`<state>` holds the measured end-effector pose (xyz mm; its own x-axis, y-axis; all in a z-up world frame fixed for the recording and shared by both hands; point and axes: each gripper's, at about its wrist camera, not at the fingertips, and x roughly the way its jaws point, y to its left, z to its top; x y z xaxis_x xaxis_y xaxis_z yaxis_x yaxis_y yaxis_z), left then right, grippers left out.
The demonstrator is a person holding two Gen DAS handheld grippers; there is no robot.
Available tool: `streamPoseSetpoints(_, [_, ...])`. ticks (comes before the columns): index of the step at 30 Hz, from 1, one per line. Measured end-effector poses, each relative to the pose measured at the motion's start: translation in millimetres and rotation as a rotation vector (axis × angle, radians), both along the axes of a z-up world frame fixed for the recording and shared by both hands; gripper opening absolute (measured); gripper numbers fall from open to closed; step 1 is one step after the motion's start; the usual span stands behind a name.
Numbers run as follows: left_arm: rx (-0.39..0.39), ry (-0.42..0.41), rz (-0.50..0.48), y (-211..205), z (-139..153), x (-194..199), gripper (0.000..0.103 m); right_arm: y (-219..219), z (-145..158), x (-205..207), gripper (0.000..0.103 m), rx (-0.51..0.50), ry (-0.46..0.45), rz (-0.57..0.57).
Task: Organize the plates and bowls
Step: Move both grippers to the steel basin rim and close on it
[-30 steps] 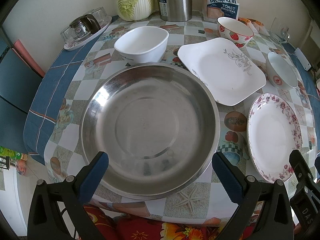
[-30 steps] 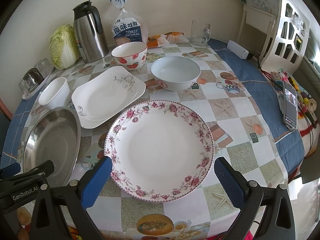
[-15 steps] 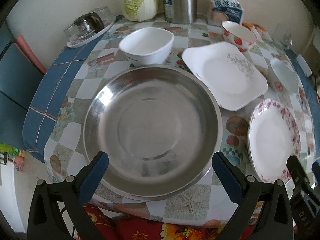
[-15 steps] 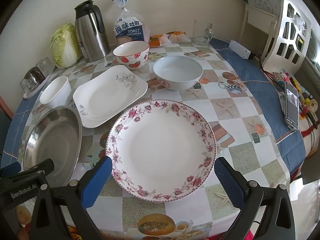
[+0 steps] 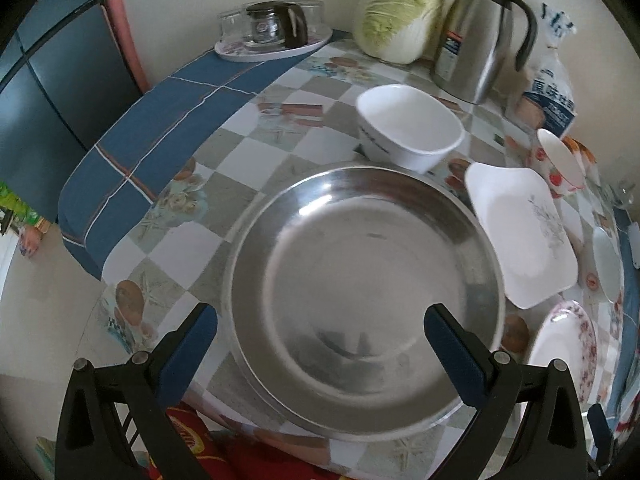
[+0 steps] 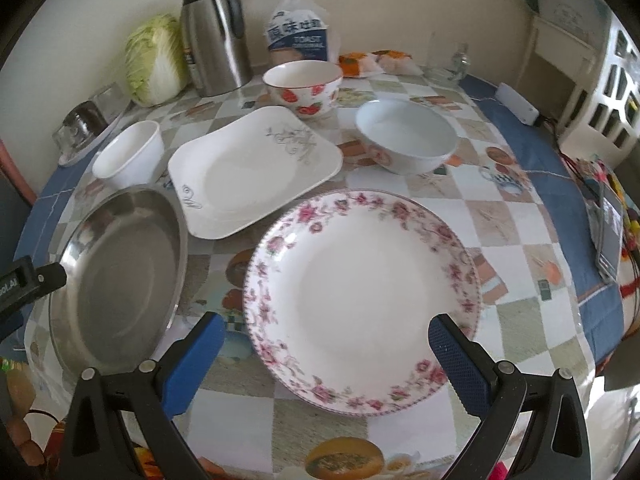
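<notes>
A large steel plate (image 5: pixel 360 300) (image 6: pixel 120 272) lies near the table's front-left edge. My left gripper (image 5: pixel 320 356) hovers open over its near rim, holding nothing. The floral-rimmed plate (image 6: pixel 360 296) (image 5: pixel 560 356) lies right of it, and my right gripper (image 6: pixel 326 360) stands open above its near edge. Behind them sit a square white plate (image 6: pixel 252 168) (image 5: pixel 520 236), a plain white bowl (image 5: pixel 408 132) (image 6: pixel 130 152), a strawberry bowl (image 6: pixel 302 86) (image 5: pixel 560 160) and a white bowl with a red mark (image 6: pixel 406 136).
At the back stand a steel thermos jug (image 5: pixel 476 36) (image 6: pixel 214 28), a cabbage (image 5: pixel 396 16) (image 6: pixel 154 60), a bag of toast (image 6: pixel 298 36) and a tray of glasses (image 5: pixel 276 32). A phone (image 6: pixel 608 236) lies at the right edge. The table's left edge drops to floor.
My left gripper has swung left and tilted, so the steel plate now sits right of centre. The right gripper has moved slightly closer to the floral plate. No dish has moved.
</notes>
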<state>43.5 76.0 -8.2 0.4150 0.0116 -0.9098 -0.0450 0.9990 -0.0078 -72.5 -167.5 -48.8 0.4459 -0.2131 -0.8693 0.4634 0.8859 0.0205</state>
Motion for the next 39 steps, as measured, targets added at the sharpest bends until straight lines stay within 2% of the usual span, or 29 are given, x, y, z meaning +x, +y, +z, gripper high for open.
streamPoseSetpoints(5, [-0.012, -0.024, 0.009, 9.8, -2.5, 7.5, 0.103, 5.8, -3.0, 15.9, 0.103, 0.046, -0.027, 0.047])
streamPoseSetpoints(11, [-0.067, -0.054, 0.032, 22.1, -5.0, 17.7, 0.103, 17.7, -7.1, 38.7, 0.103, 0.096, -0.059, 0.111])
streamPoseSetpoints(16, [-0.113, -0.044, 0.069, 33.6, -13.5, 26.8, 0.103, 28.4, -14.3, 59.5, 0.103, 0.134, -0.065, 0.146])
streamPoseSetpoints(22, [-0.128, -0.055, 0.119, 47.9, -23.1, 35.9, 0.103, 38.2, -15.8, 72.5, 0.100, 0.177, -0.091, 0.181])
streamPoseSetpoints(24, [-0.140, -0.034, 0.135, 52.7, -28.6, 39.1, 0.103, 41.0, -17.3, 75.9, 0.090, 0.191, -0.095, 0.193])
streamPoseSetpoints(27, [-0.174, 0.002, 0.142, 59.0, -35.6, 43.2, 0.103, 43.1, -24.2, 82.4, 0.081, 0.222, -0.075, 0.204])
streamPoseSetpoints(28, [-0.164, 0.004, 0.144, 59.6, -36.6, 44.0, 0.103, 43.0, -27.6, 84.5, 0.079, 0.234, -0.065, 0.203])
streamPoseSetpoints(31, [-0.116, 0.000, 0.143, 59.9, -38.3, 47.0, 0.103, 43.5, -33.9, 89.1, 0.063, 0.252, -0.044, 0.212])
streamPoseSetpoints(33, [-0.111, 0.009, 0.138, 60.4, -41.8, 49.8, 0.103, 45.2, -37.5, 92.2, 0.049, 0.255, -0.031, 0.224])
streamPoseSetpoints(34, [-0.108, 0.019, 0.137, 60.9, -44.9, 51.3, 0.103, 44.9, -38.8, 93.0, 0.047, 0.260, -0.026, 0.229])
streamPoseSetpoints(36, [-0.096, 0.044, 0.136, 60.7, -51.5, 54.5, 0.102, 46.4, -42.3, 95.3, 0.033, 0.267, -0.018, 0.238])
streamPoseSetpoints(37, [-0.096, 0.055, 0.140, 61.4, -54.7, 55.5, 0.100, 46.6, -44.4, 96.5, 0.032, 0.265, -0.012, 0.239])
streamPoseSetpoints(39, [-0.089, 0.077, 0.149, 62.4, -60.7, 58.3, 0.084, 46.6, -47.7, 98.8, 0.024, 0.266, -0.006, 0.237])
